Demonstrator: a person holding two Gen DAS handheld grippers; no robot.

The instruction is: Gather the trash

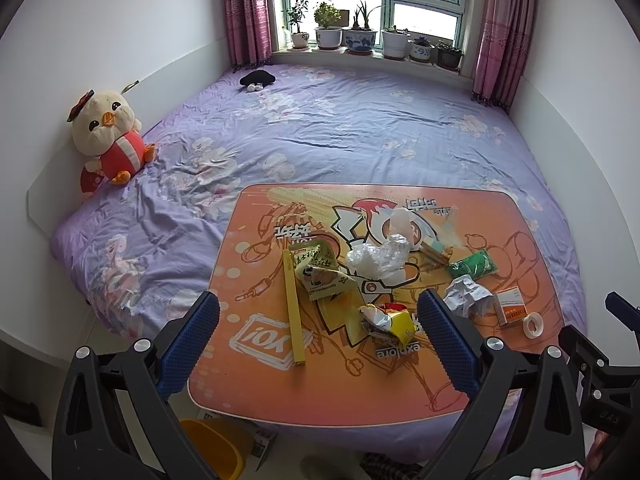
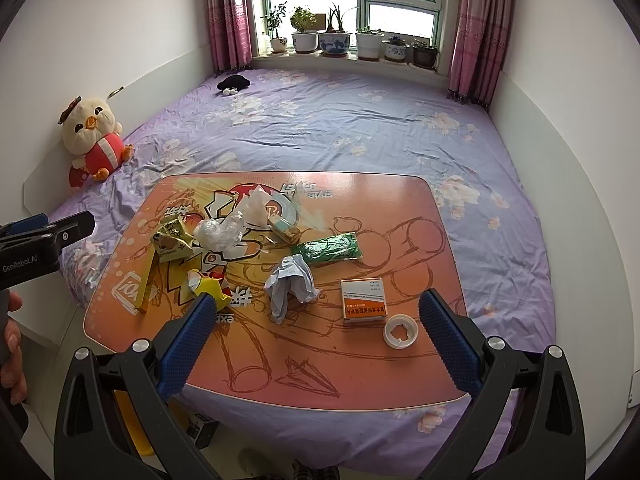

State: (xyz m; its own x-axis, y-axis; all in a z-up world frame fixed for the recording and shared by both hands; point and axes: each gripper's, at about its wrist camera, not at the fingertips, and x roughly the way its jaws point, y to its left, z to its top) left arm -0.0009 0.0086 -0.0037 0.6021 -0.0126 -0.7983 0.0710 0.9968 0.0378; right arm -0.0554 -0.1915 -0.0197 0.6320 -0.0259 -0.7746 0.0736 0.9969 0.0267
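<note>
Step in hand: I judge this to be the very start of collecting — nothing is gripped, and all the trash sits on the orange table (image 2: 400,216) on the bed.
Left gripper (image 1: 318,332): my jaws stand wide apart and hold nothing, hovering over the near left part of the table.
Right gripper (image 2: 316,330): also spread wide and holding nothing, above the near edge.
Trash, left side: a long yellow box (image 1: 294,306), a yellow snack wrapper (image 1: 320,274) just beside it, and a crumpled red-and-yellow wrapper (image 1: 386,320) nearer to me.
Trash, middle: clear plastic film (image 2: 220,232) and a green packet (image 2: 330,248).
Trash, right side: crumpled paper (image 2: 292,282), an orange-and-white carton (image 2: 362,300), a white tape ring (image 2: 400,330).
Bin: a yellow container (image 1: 218,448) shows on the floor below the table's near left edge — likely the drop point, though I cannot be sure.
Next move: I would lower the right claw around the crumpled paper and close gently.
</note>
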